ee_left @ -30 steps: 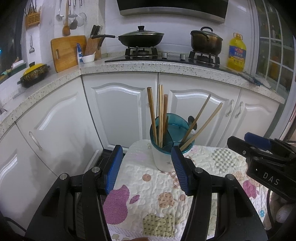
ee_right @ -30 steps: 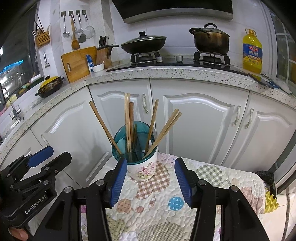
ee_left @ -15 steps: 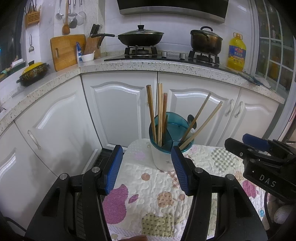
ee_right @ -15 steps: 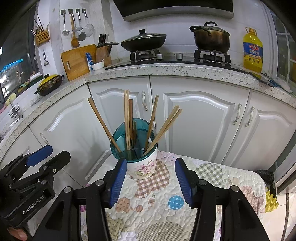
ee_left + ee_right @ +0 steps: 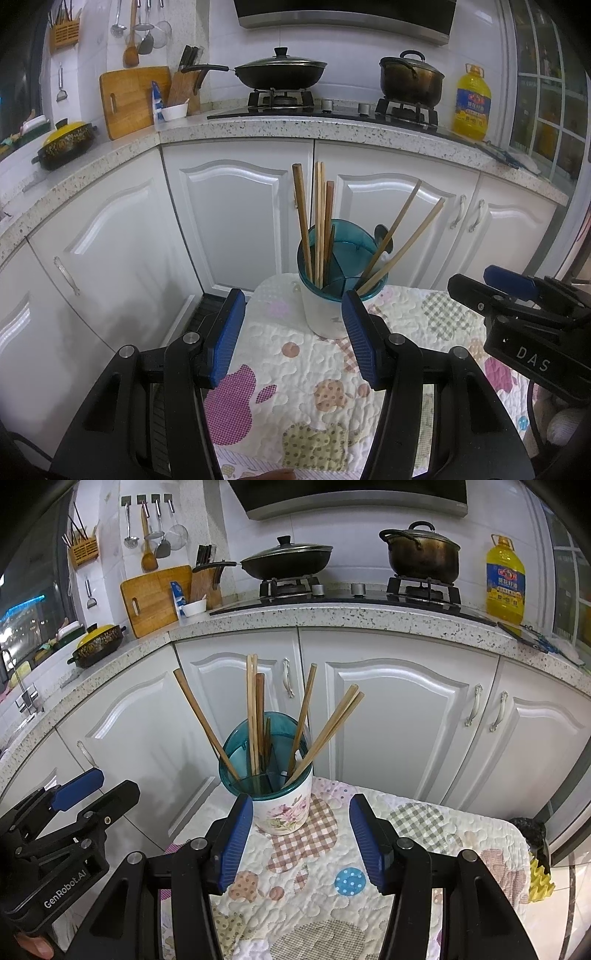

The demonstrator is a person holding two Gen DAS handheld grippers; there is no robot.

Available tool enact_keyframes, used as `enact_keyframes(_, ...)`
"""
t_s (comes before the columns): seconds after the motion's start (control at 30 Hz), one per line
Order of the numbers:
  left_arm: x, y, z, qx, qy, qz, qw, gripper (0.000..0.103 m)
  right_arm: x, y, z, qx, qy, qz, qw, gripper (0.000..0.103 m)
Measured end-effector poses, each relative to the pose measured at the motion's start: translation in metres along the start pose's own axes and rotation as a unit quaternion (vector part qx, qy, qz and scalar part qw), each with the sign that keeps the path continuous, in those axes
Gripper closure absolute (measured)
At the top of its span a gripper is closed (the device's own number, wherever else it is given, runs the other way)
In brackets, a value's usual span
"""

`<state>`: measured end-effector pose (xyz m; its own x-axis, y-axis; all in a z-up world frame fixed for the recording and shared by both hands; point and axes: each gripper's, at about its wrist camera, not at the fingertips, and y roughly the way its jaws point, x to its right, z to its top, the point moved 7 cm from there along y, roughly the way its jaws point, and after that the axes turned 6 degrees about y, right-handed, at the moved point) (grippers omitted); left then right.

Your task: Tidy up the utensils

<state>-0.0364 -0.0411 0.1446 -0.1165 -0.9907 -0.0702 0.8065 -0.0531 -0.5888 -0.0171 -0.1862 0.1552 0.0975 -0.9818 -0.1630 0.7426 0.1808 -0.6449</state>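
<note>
A white flowered utensil cup (image 5: 282, 806) with a teal divided insert (image 5: 341, 254) stands on a quilted patchwork cloth (image 5: 314, 391). Several wooden chopsticks (image 5: 255, 716) stick up from it, some upright, others leaning right (image 5: 400, 245). A dark spoon handle (image 5: 380, 234) shows at the cup's far rim. My left gripper (image 5: 293, 336) hovers open just short of the cup, nothing between its blue pads. My right gripper (image 5: 301, 842) is also open and empty, with the cup just beyond its left pad. Each gripper appears at the edge of the other's view.
White cabinet doors (image 5: 399, 716) stand right behind the small clothed table. A speckled counter (image 5: 280, 127) above carries a wok, a pot, a yellow oil bottle (image 5: 505, 579), a cutting board and a knife block. A yellow item (image 5: 540, 878) lies off the table's right edge.
</note>
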Motion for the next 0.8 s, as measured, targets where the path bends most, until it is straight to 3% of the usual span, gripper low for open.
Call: enact_keyframes(0.8, -0.0013, -0.0019, 0.0058, 0.005, -0.002, -0.004, 1.0000, 0.049, -0.0026, 0.0015, -0.0005, -0.001, -0.008, -0.001, 1.000, 0.050)
